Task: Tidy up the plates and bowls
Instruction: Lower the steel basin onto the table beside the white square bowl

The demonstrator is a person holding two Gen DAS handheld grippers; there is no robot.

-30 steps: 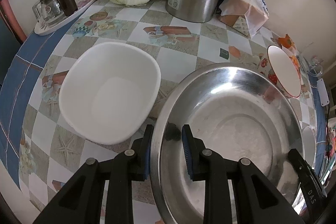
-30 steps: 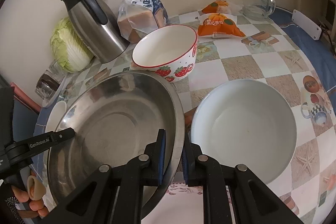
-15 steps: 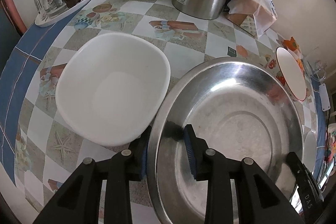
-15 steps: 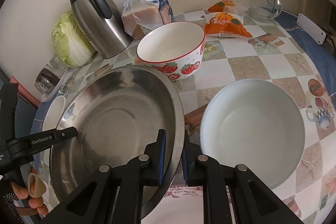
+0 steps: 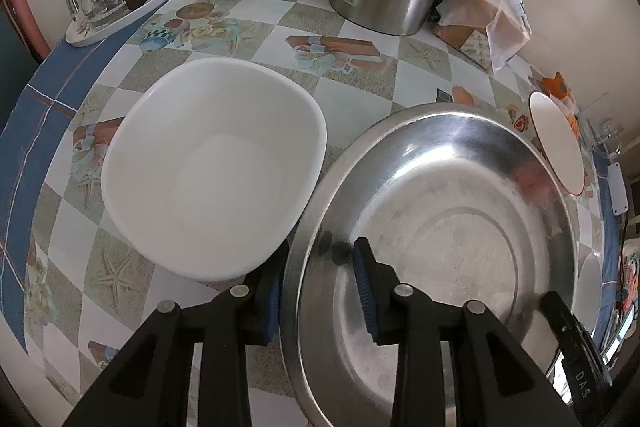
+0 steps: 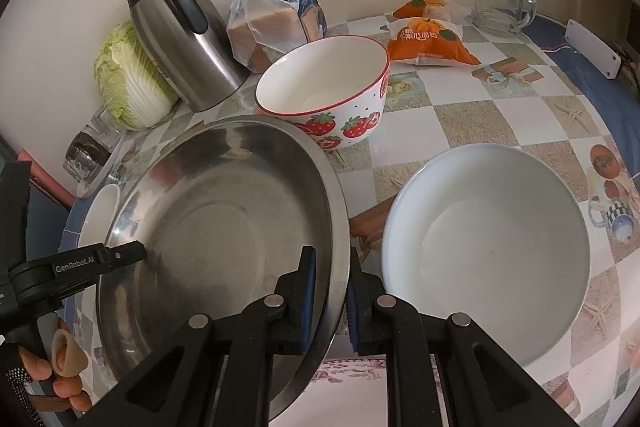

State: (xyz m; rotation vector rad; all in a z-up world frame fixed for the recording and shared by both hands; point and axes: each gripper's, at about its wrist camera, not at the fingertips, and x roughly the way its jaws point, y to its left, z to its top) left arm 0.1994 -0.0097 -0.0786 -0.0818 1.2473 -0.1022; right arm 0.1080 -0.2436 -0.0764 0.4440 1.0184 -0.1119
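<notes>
A steel basin (image 5: 448, 227) (image 6: 224, 227), filling the lower right of the left wrist view and the lower left of the right wrist view, is gripped at opposite rims. The left gripper (image 5: 320, 287) is pinched on one rim, one finger outside, one inside; the right gripper (image 6: 330, 299) is pinched likewise on the other. A white bowl (image 5: 212, 167) is seen at centre left, just beside the basin. A pale bowl (image 6: 488, 287) occupies the lower right. A strawberry bowl (image 6: 324, 91) stands at upper centre, behind the basin, near the kettle (image 6: 180, 31).
</notes>
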